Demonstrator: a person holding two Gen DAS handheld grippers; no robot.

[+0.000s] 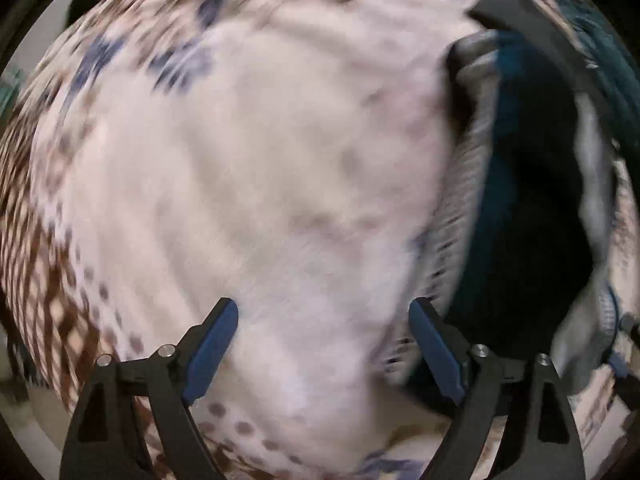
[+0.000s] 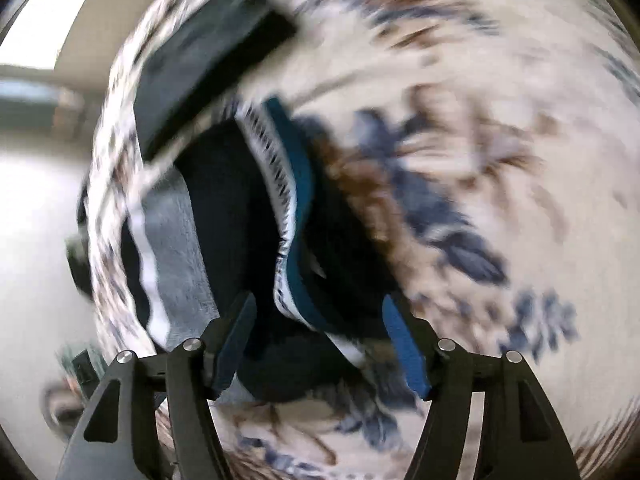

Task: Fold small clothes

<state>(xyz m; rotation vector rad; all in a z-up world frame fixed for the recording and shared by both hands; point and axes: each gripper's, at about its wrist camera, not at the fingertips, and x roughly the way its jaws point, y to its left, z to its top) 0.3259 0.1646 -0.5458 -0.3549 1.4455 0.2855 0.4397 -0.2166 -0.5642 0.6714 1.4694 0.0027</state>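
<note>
A small dark navy garment with a teal band and a white patterned trim [image 2: 296,216] lies crumpled on a white cloth printed with blue and brown flowers [image 2: 500,140]. My right gripper [image 2: 320,302] hovers just over it, jaws open; the dark fabric shows between the blue pads [image 2: 404,344] but they do not press on it. In the left wrist view the same garment [image 1: 520,200] lies at the right, with a grey piece [image 1: 476,152] at its edge. My left gripper [image 1: 323,308] stands wide open over the bare white middle of the cloth [image 1: 260,160], holding nothing. Both views are blurred.
A grey fabric piece [image 2: 180,248] lies left of the dark garment. A flat dark shape [image 2: 200,60] sits beyond it, too blurred to name. The printed cloth's brown-patterned border [image 1: 36,248] runs along the left. Pale floor [image 2: 36,208] shows past the cloth's edge.
</note>
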